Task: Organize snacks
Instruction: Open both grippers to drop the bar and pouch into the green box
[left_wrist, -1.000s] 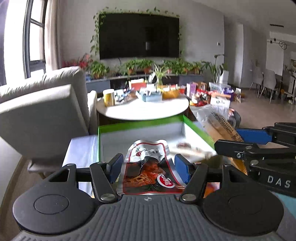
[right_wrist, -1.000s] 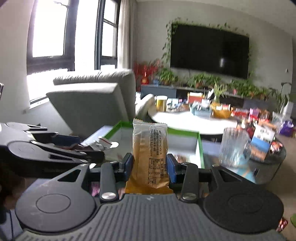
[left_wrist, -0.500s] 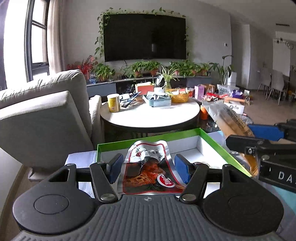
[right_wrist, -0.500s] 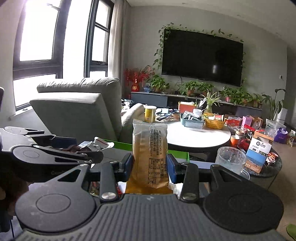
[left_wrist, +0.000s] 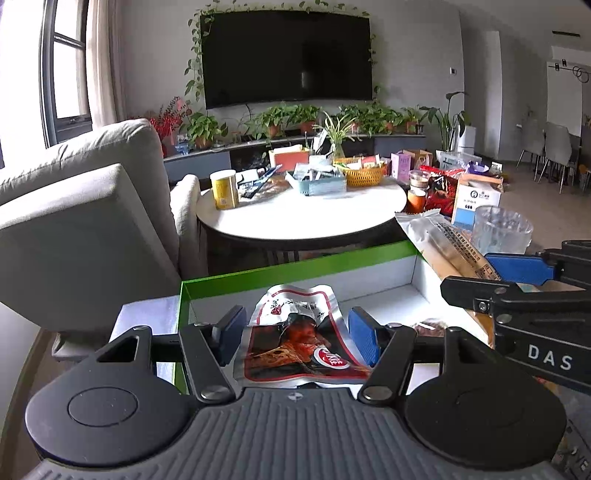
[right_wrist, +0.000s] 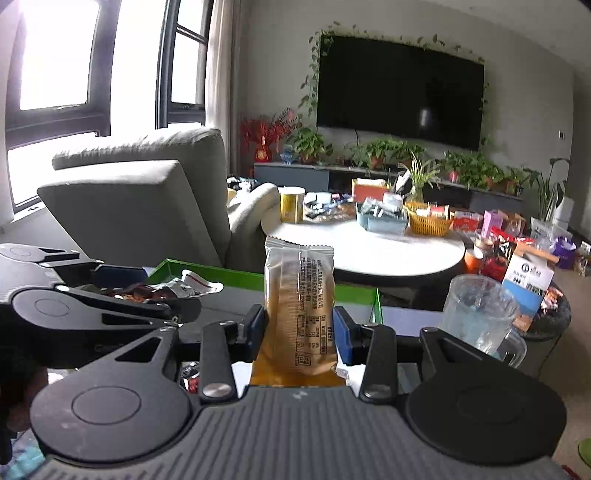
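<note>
My left gripper (left_wrist: 295, 338) is shut on a red and silver snack packet (left_wrist: 301, 341) and holds it over the near part of a green-rimmed white box (left_wrist: 295, 267). My right gripper (right_wrist: 300, 330) is shut on a tall golden-brown snack packet (right_wrist: 300, 306), held upright near the box's right side (right_wrist: 376, 295). The same golden packet (left_wrist: 448, 245) and the right gripper's blue fingers (left_wrist: 517, 264) show at the right of the left wrist view. The left gripper with its packet (right_wrist: 173, 286) shows at the left of the right wrist view.
A clear glass cup (right_wrist: 480, 314) stands right of the box. A grey armchair (left_wrist: 74, 221) is to the left. A round white table (left_wrist: 303, 218) with a yellow can, baskets and boxes lies beyond. More snack boxes (right_wrist: 524, 280) crowd a low table at right.
Both grippers have pulled back and tilted up with their packets still held. The box now lies lower and farther ahead, and the round table and the glass cup show more fully.
</note>
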